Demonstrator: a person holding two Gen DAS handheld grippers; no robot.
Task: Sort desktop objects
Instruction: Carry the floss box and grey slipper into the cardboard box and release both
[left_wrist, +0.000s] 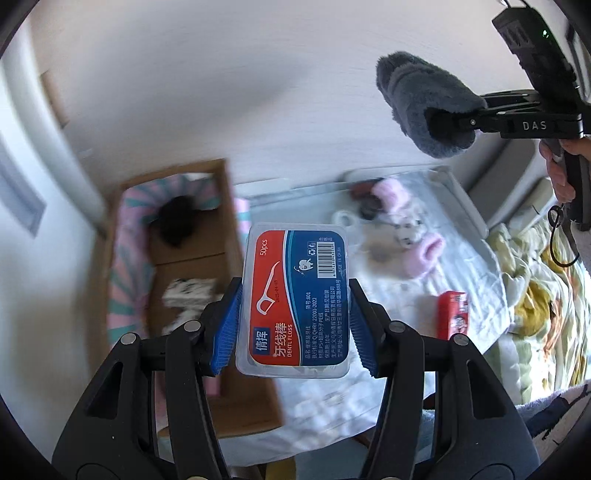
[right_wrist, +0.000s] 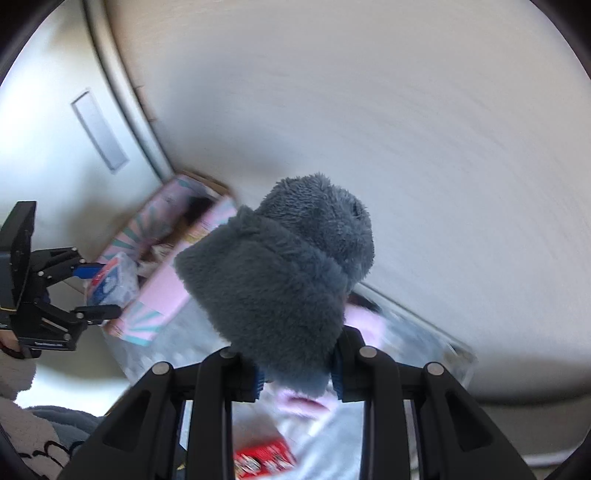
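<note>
A clear plastic dental-floss box with a red-and-blue label (left_wrist: 293, 299) is clamped by its long sides between the blue pads of the left gripper (left_wrist: 294, 317), held in the air above the edge where an open brown cardboard box (left_wrist: 221, 184) meets a clear plastic tray (left_wrist: 469, 206). The right gripper (right_wrist: 295, 373) pinches a fluffy dark-grey sock-like bundle (right_wrist: 280, 273), also aloft, above the tray's far corner. Both items look mid-carry, so this is the transport step of sorting. The floss box probably goes into the cardboard box, beside the black-and-white item (left_wrist: 188, 291) already there; lowering and releasing comes next. A red packet (left_wrist: 452, 314) waits on the pale cloth (left_wrist: 406, 295).
</note>
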